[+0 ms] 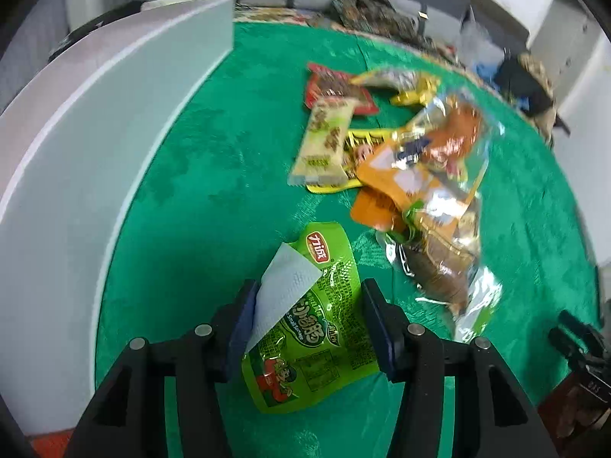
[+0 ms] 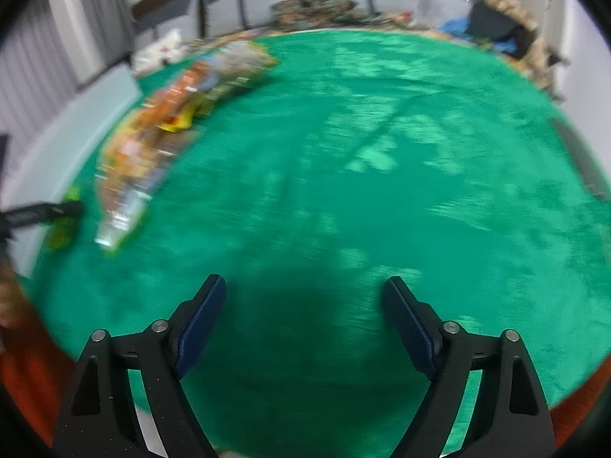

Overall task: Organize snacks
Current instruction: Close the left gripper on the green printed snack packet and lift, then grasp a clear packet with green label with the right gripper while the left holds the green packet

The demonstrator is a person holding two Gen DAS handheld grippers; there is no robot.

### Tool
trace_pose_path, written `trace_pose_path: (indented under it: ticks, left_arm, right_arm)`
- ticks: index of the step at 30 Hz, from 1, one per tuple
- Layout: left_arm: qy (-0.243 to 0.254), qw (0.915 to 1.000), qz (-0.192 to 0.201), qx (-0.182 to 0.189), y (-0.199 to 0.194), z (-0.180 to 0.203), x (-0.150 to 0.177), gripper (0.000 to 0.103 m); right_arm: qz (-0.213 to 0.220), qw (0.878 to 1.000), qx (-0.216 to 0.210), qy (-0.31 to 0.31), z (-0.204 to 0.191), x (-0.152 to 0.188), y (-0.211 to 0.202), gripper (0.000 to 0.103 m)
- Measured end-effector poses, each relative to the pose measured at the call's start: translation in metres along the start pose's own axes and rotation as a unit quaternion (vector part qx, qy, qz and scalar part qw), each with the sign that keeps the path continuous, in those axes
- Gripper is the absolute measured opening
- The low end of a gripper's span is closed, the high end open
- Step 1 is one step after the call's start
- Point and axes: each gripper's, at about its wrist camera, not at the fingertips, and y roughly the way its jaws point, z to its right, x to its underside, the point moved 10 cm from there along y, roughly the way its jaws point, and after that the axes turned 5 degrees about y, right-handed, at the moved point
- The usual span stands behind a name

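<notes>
My left gripper [image 1: 307,315] filled the bottom of its own view, its blue-padded jaws clamped on a green snack pouch [image 1: 320,328] whose upper left corner was folded over to show a silvery white lining; the pads pressed both side edges of the pouch, which sat over the green cloth of the surface [image 1: 214,175]. Just beyond the pouch and to its right lay the rest of the snacks in a loose heap: a clear bag with orange printing [image 1: 439,175] resting partly on an orange packet [image 1: 376,208], a pale green wafer bar [image 1: 322,145] lying across a yellow wrapper [image 1: 353,141], a red packet [image 1: 336,89] behind it and a gold-coloured one [image 1: 404,86] at the far end. A white box [image 1: 95,133] stood along the left edge of the surface, well apart from the heap. My right gripper [image 2: 305,297] hung over a bare stretch of the same green cloth, its jaws apart with nothing between them. That view was blurred; in it the heap of snacks [image 2: 152,141] showed only as a smear of orange and yellow at the far left, with a dark finger of the left gripper and a patch of green pouch at the frame's left edge.
</notes>
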Motion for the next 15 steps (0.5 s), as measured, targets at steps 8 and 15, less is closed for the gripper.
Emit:
trace_pose_path:
  ticks: [8, 15]
  left_arm:
    - [-0.043, 0.9985, 0.031, 0.017, -0.024, -0.013, -0.002, 0.054]
    - [-0.059, 0.9965, 0.048, 0.034, -0.044, -0.015, -0.002, 0.054]
  right_arm:
    - [-0.074, 0.982, -0.117, -0.125, -0.111, -0.034, 0.013, 0.086]
    - [-0.153, 0.947, -0.076, -0.271, -0.211, -0.029, 0.083, 0.085]
